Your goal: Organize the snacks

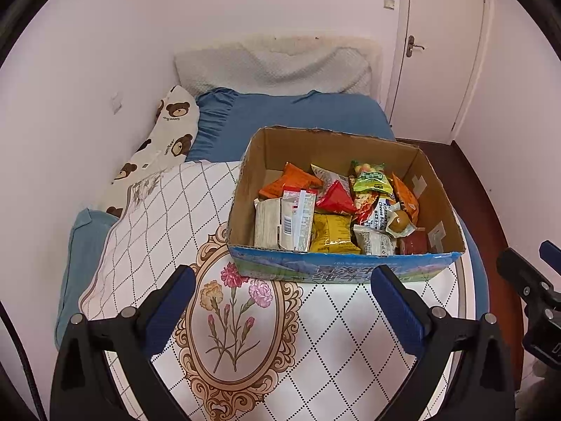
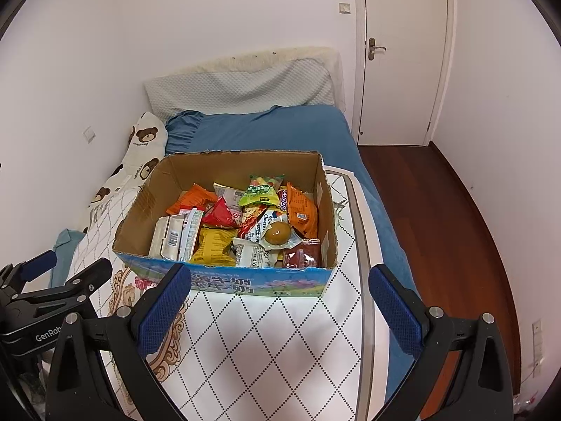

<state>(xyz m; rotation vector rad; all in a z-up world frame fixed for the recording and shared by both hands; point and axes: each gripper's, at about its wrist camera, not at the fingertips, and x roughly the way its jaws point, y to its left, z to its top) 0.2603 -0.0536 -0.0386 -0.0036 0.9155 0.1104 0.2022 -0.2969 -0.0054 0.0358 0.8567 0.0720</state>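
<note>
While both sets of tongs hang wide and empty, left tongs (image 1: 282,301) and right tongs (image 2: 280,303) face the cardboard box (image 2: 150,196) of snack packets (image 2: 214,242) on the bed (image 2: 280,129). Best bet: pick 1 top packet, pinching a crimped edge.

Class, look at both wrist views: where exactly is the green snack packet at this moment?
The green snack packet lies inside the cardboard box toward its far right part, on top of the pile, with an orange packet just to its right; the left wrist view shows it there too.
</note>
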